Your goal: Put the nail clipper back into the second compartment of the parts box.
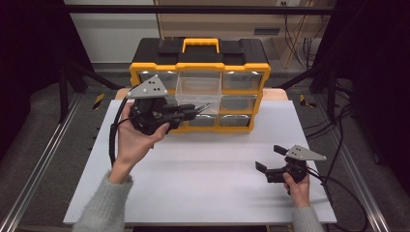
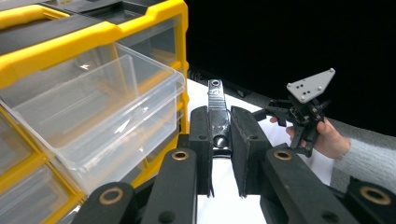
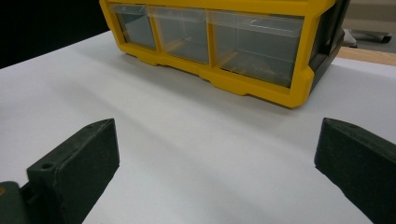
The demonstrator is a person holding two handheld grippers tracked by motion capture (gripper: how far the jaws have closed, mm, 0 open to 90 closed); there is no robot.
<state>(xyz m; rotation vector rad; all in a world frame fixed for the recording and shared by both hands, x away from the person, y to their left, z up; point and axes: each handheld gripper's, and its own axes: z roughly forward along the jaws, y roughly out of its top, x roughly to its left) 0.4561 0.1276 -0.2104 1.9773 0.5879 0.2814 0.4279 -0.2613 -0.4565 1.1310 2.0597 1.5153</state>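
— so why is the left tool (image 2: 218, 154) raised beside the open clear drawer (image 2: 93, 112)?

— its jaws are clamped on a dark metal bar (image 2: 215, 112), likely bound for that drawer at left of frame.

— and the right tool (image 1: 270, 164)?

— spread wide, empty, low over the white surface (image 1: 203, 179), lower right.

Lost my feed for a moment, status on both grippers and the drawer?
Left gripper shut on a metal tool, beside the pulled-out clear drawer. Right gripper open, low over the white table. Nothing in the way.
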